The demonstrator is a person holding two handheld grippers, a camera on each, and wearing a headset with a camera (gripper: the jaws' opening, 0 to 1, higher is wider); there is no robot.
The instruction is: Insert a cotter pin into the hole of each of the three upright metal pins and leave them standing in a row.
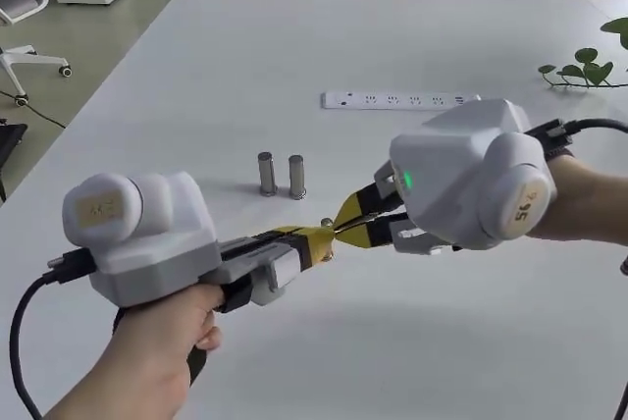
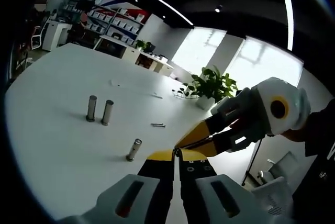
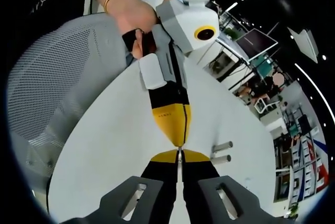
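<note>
- Nearest, a hand (image 1: 147, 351) holds the left hand-held gripper (image 2: 177, 157). Its jaws are pressed together, and their tips meet the tips of the right hand-held gripper (image 3: 179, 157) above the desk (image 1: 461, 341).
- Its jaws are closed too, with a thin grey sliver at their seam that I take for a cotter pin (image 3: 179, 150). Whether the left one also pinches it, I cannot tell.
- Close by the tips stands the nearest metal pin (image 2: 134, 149), apart from the other two.
- Farther out, an upright metal pin (image 1: 266, 173) and a second metal pin (image 1: 296, 176) stand side by side.
- Another cotter pin (image 2: 158, 125) seems to lie loose on the desk.
- The step in hand looks like settling the grip before threading. Next, the legs must line up with the nearest pin's hole without toppling it.
</note>
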